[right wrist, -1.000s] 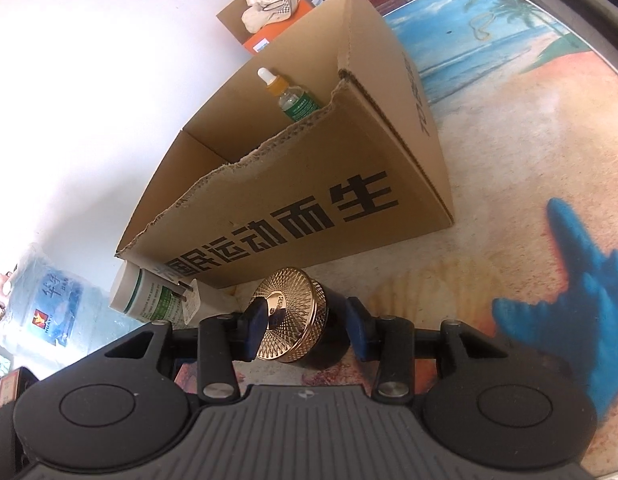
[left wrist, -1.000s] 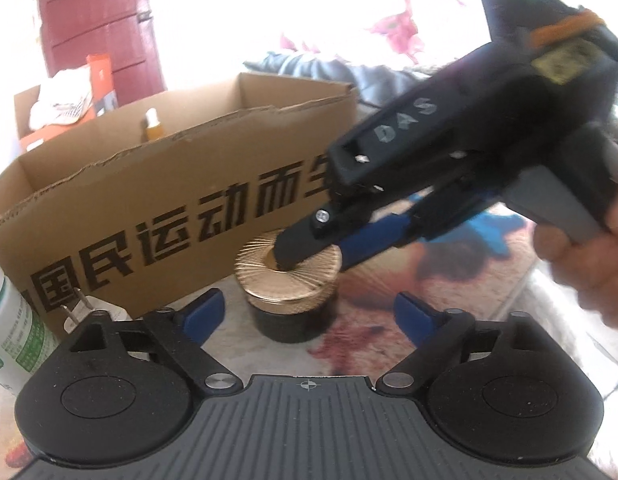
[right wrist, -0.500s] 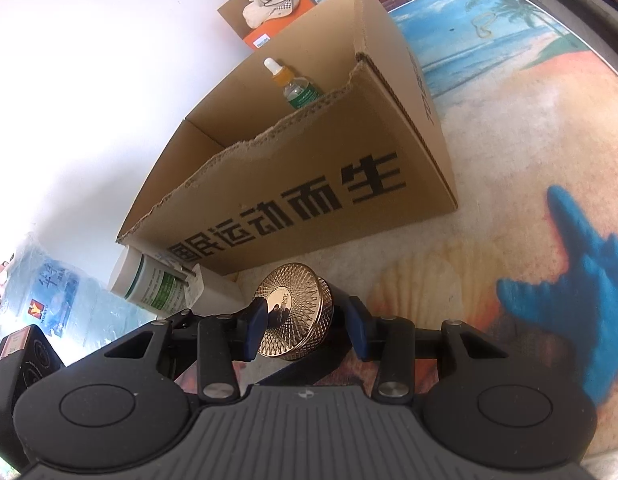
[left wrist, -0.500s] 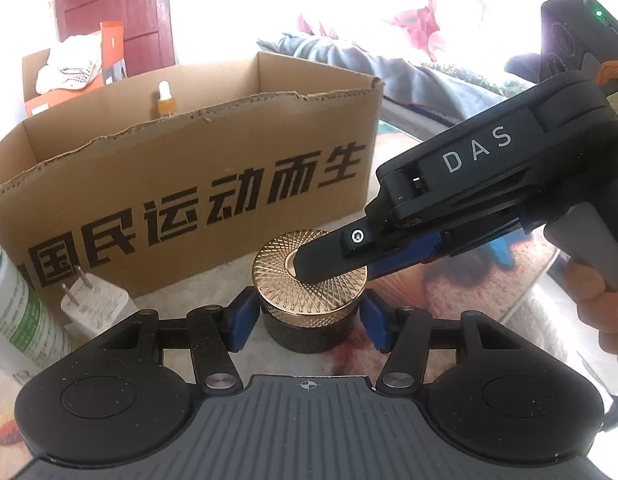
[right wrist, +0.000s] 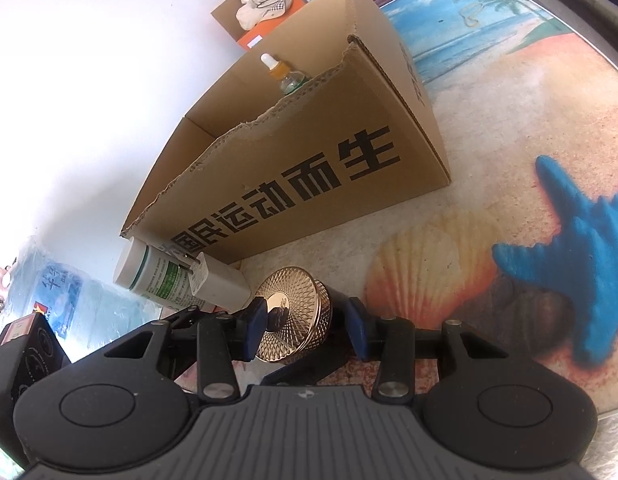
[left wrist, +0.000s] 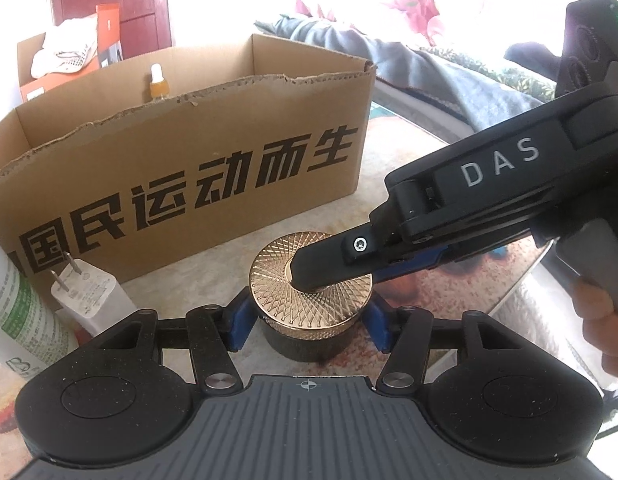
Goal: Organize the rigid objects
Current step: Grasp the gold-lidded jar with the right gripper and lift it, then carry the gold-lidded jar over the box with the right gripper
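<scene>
- While the jar [left wrist: 309, 320] stands upright on the beach-print mat [right wrist: 489, 168], just in front of the cardboard box [left wrist: 181, 184], both grippers are at it.
- The left gripper [left wrist: 307, 322] has its blue pads against the jar's dark body from either side, under the gold lid [left wrist: 309, 280]; its jaws have just closed in and now clamp the jar.
- The right gripper [right wrist: 305, 326] reaches in across the top: one finger lies on the lid's centre, the other runs below the rim, so it pinches the lid, jaws part open.
- A white charger plug [left wrist: 89, 296] and a green-labelled bottle [left wrist: 17, 312] stand left of the jar.
- Inside the box stands a dropper bottle [left wrist: 157, 86].
</scene>
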{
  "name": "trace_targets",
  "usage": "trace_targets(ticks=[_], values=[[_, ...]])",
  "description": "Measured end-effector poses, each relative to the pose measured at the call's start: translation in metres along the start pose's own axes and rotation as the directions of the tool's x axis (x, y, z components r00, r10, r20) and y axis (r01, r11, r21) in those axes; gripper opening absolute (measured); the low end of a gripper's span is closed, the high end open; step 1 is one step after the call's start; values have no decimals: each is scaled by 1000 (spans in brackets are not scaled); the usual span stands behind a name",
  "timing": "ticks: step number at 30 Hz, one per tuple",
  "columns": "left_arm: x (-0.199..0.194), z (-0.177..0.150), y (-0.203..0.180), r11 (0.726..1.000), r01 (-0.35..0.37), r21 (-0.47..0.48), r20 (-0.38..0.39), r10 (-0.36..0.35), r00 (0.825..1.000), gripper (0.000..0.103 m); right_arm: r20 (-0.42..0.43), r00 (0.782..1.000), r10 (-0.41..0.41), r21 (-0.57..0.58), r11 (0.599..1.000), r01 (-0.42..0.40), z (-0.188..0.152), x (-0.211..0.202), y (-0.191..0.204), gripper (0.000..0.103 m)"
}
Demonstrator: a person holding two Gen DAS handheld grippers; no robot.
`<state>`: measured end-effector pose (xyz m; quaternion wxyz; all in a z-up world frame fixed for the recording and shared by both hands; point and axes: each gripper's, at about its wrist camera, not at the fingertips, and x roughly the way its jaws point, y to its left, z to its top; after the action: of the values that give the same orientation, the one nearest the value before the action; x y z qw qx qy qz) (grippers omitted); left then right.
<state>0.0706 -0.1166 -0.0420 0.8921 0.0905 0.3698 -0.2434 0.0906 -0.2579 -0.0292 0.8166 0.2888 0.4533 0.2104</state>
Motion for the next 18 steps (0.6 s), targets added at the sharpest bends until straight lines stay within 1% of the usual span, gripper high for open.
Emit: trace_targets(ticks=[6,18], values=[[4,1,1,1000,-2,-14,-2,2,1000,57,6,1000,8,17,1000,-8,-1,0,-3,48],[2,2,3,999,4,-37,-7,-4,1000,56,6,1000,-13,-9,1000,13,0,2,3,48]])
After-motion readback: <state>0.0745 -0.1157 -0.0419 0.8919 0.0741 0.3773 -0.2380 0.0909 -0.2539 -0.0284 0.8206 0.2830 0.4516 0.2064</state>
